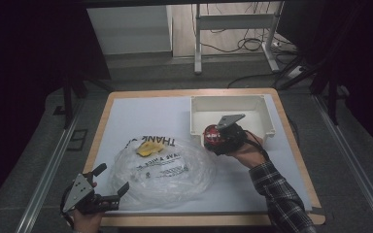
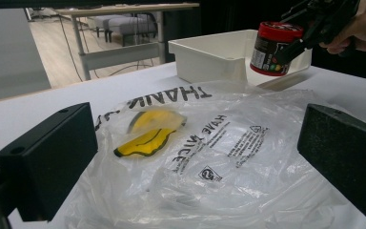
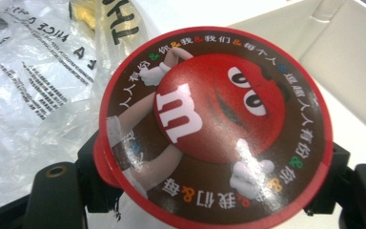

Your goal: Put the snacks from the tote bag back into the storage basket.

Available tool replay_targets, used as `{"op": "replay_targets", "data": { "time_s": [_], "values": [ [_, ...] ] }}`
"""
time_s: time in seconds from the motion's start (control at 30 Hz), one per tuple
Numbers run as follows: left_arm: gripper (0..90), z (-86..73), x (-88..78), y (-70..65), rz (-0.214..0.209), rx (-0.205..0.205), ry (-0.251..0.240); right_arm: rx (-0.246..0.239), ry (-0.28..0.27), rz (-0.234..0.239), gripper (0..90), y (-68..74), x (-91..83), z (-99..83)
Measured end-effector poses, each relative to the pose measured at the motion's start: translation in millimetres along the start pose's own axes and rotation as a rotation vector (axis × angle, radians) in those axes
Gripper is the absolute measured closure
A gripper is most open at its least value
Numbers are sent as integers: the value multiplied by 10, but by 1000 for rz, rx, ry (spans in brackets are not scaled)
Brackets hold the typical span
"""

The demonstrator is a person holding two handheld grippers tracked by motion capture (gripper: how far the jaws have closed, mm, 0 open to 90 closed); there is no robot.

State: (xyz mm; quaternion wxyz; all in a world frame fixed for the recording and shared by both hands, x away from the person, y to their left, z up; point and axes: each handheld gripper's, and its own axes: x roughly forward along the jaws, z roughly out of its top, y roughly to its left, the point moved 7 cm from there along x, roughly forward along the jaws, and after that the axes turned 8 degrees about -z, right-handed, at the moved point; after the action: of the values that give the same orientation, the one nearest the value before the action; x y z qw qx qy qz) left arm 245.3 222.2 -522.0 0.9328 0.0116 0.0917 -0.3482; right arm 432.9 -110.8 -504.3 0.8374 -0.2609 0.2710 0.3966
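Two grippers: your right gripper [image 1: 219,137] at centre right has jaws clenched on the red-lidded candy jar [image 1: 212,135], while your left gripper [image 1: 108,180] at lower left holds its jaws released beside the plastic bag [image 1: 170,172].

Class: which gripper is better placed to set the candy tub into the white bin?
Right. The right gripper already clamps the candy tub beside the white bin; the left gripper waits open by the plastic bag.

free: white tray [image 1: 267,109] interior | blocked: plastic bag [image 1: 167,172] across mid-table
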Motion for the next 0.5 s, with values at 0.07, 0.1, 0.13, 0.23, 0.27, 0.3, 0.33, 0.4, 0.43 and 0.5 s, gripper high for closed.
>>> {"op": "replay_targets", "data": {
  "time_s": [0.07,0.1,0.13,0.23,0.27,0.3,0.33,0.4,0.43,0.5],
  "values": [
    [0,1,-1,0,0,0,-1,-2,2,-5,260,-24,15,4],
    [0,2,-2,0,0,-1,-2,3,3,-4,260,-36,21,4],
    [0,2,-3,1,0,-1,-2,3,2,-5,259,-52,29,4],
    [0,3,-3,0,0,0,-2,7,3,-8,260,-90,48,1],
    [0,2,-2,-1,-1,0,-2,8,2,-7,260,-113,60,0],
    [0,1,0,-2,-2,1,1,7,2,-9,259,-122,68,0],
    [0,1,0,-2,-2,1,1,7,2,-9,259,-122,68,0],
    [0,-1,2,-3,-2,2,2,-1,5,-8,259,-139,88,0],
    [0,0,2,-4,-2,2,1,2,8,-11,260,-161,109,4],
    [0,1,0,-4,-2,2,0,3,7,-12,260,-175,121,8]
  ]
}}
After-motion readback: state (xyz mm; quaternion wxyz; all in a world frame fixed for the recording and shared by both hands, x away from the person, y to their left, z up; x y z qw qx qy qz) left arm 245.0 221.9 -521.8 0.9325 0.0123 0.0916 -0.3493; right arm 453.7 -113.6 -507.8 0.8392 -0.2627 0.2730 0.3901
